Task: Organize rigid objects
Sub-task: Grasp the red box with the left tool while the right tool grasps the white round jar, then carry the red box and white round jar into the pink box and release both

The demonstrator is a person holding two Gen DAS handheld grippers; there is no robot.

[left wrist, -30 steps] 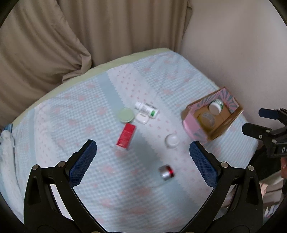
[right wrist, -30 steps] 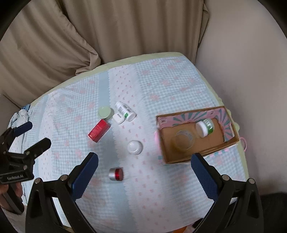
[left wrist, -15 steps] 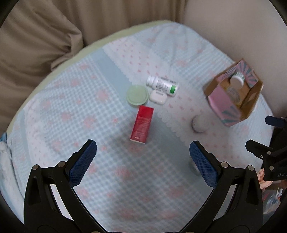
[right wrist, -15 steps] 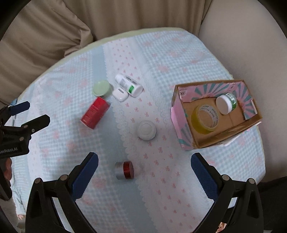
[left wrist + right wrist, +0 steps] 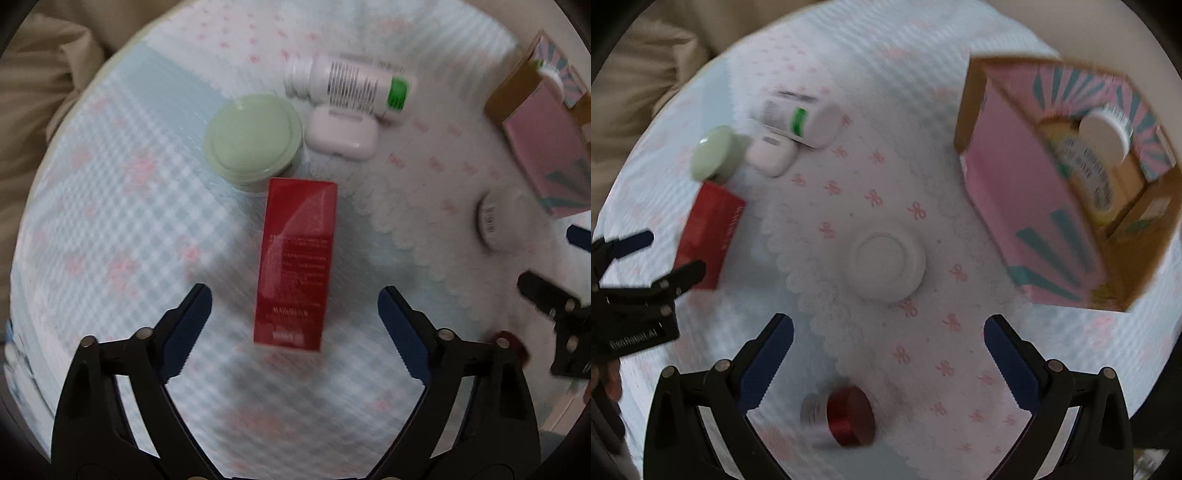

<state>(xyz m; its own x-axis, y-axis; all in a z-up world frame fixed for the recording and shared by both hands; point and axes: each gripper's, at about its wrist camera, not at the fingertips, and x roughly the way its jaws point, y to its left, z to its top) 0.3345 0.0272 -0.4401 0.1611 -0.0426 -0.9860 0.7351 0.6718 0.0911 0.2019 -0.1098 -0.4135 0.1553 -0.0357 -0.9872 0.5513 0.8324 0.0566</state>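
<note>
With its jaws spread wide and holding nothing, the left gripper (image 5: 294, 325) hangs over the red box (image 5: 297, 262), which lies flat on the tablecloth (image 5: 110, 221), long axis running straight away between the fingers; the right gripper (image 5: 888, 356), equally wide and unladen, straddles the red-capped jar (image 5: 846, 415) lying on its side.

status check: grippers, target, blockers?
Left gripper open, empty, lined up on red box. Right gripper open, empty, near white jar. Green lid touches the box's far end.

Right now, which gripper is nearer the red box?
Left. The left gripper is open around the red box; the right gripper is off beside it, over the white lid.
</note>
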